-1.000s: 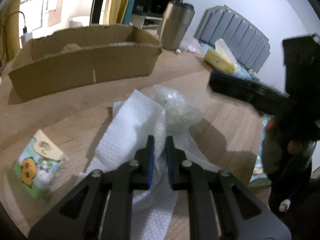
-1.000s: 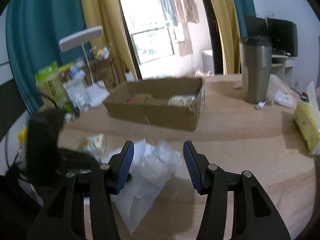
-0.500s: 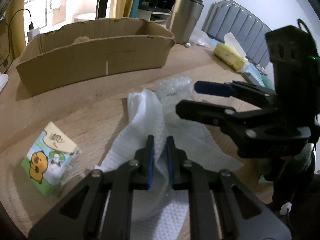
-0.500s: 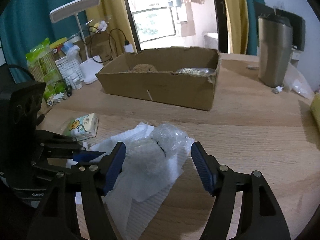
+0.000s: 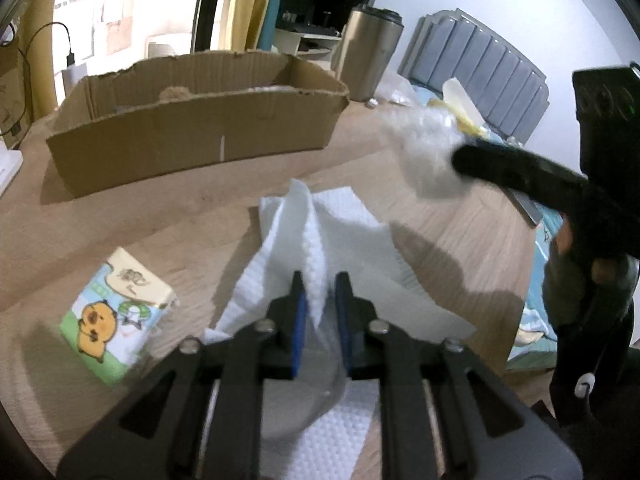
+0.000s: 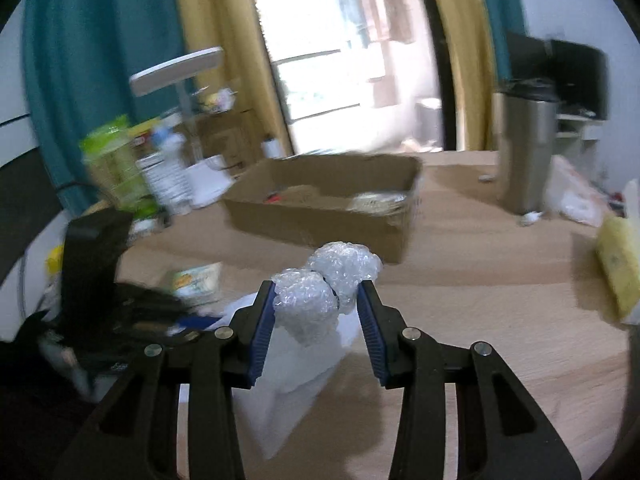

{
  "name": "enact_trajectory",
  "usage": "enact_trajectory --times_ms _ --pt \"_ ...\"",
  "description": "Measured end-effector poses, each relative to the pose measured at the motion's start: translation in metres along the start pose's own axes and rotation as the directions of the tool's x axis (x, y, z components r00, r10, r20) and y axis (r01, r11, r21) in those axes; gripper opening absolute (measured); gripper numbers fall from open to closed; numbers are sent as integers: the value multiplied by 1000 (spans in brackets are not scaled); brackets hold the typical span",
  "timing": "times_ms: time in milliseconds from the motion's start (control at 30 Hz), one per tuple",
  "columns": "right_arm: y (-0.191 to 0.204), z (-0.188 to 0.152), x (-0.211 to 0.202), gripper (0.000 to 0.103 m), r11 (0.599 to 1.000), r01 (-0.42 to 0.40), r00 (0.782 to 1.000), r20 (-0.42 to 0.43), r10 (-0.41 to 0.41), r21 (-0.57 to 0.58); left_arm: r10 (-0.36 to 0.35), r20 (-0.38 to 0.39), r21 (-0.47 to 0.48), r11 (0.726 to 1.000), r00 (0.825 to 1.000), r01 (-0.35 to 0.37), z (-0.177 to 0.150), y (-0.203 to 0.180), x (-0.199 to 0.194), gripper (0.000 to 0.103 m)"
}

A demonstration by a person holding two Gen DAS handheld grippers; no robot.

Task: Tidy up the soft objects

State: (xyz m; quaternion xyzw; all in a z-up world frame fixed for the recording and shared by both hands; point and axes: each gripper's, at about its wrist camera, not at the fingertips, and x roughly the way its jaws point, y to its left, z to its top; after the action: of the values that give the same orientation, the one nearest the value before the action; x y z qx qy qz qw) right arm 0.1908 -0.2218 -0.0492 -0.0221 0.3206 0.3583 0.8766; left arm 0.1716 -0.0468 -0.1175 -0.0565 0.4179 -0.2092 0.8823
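My left gripper [image 5: 319,286] is shut on a fold of the white paper towel [image 5: 344,228], which lies spread on the wooden table [image 5: 168,216]. My right gripper [image 6: 318,294] is shut on a ball of bubble wrap [image 6: 326,284] and holds it above the table; the ball also shows in the left wrist view [image 5: 424,152], lifted to the right of the towel. The open cardboard box [image 5: 192,120] stands behind with soft items inside, and shows in the right wrist view [image 6: 332,204] beyond the ball.
A small tissue pack with a cartoon animal [image 5: 116,316] lies left of the towel. A steel tumbler [image 6: 524,148] stands right of the box. A yellow tissue pack [image 6: 620,264] lies at the far right. Bottles and a lamp [image 6: 176,76] crowd the left edge.
My right gripper closed on the bubble wrap ball and lifted it off the paper towel, up and to the right. My left gripper stayed clamped on the towel fold.
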Motion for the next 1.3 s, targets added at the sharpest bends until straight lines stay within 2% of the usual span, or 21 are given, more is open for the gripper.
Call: enact_trajectory --times_ms 67,133,167,200,367,533,767,833,933,967,1000,1067,1100,1200,1300 --pt "14 -8 9 44 999 7 999 -43 -9 -53 5 5 8 1000 1000 -5 0 0 -6 31" --pt "22 -18 22 44 997 14 996 -92 -22 -82 19 -1 25 999 1000 -19 -2 -2 -11 54" --pt "24 -22 26 44 997 8 994 -106 -17 -79 32 -2 36 999 999 -32 -5 -3 -14 69" --pt "25 -27 31 44 997 3 993 -121 -11 -73 38 0 40 998 999 -38 -8 -4 -17 75" --pt "24 -34 42 44 998 16 990 -140 -24 -57 103 -31 72 992 994 -100 -23 -1 -23 81" --pt "24 -36 42 44 998 18 990 -142 -26 -57 118 -90 95 990 989 -109 -29 -2 -11 84" --pt "23 -38 40 44 999 17 990 -139 -23 -45 191 -73 181 968 979 -175 -35 -18 -1 88" --pt "23 -38 41 44 999 17 990 -139 -23 -45 189 -74 180 968 979 -173 -34 -18 -1 88" --pt "23 -38 40 45 999 15 990 -139 -21 -42 187 -74 183 968 979 -171 -33 -17 -1 86" --pt "23 -38 40 45 999 14 990 -138 -20 -41 183 -72 183 969 980 -167 -34 -17 -1 78" --pt "23 -38 40 45 999 14 990 -138 -19 -39 179 -68 185 969 981 -164 -34 -18 -2 63" --pt "23 -38 39 45 999 12 990 -137 -17 -37 165 -60 198 969 984 -151 -35 -22 -6 42" --pt "23 -38 40 45 999 11 990 -137 -16 -37 163 -61 201 968 985 -147 -36 -24 -7 35" --pt "22 -37 39 45 999 12 991 -136 -17 -37 155 -60 210 968 986 -139 -38 -29 -10 18" --pt "22 -36 38 45 999 14 992 -129 -19 -38 148 -44 197 971 988 -136 -38 -29 -17 14"
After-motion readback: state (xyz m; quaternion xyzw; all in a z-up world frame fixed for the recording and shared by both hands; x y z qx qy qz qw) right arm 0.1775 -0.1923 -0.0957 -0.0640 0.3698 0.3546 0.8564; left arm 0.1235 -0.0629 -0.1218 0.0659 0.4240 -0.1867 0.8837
